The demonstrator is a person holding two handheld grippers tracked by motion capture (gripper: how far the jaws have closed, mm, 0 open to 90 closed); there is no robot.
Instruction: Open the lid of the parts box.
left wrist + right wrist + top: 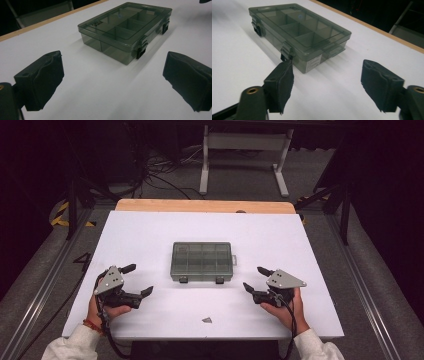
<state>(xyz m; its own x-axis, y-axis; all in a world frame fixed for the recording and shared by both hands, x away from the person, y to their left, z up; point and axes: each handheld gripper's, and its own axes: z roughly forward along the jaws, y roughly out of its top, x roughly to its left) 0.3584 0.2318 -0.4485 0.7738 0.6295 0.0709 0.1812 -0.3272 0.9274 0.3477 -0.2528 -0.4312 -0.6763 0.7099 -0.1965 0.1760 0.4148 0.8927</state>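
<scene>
So the smoky clear compartment box point(202, 261) is sitting flat in the middle of the white table point(150, 230), lid shut. Its long side runs left to right across the table, with the two latches point(183, 279) facing the person's edge. The left gripper point(136, 280) and right gripper point(253, 279) are parked either side of it, well apart from it, both spread wide with nothing between them. There's a tiny grey scrap point(207, 320) near the front edge.

A lab: dark curtains, floor cables point(150, 167), taped floor, white table point(150, 230).
</scene>
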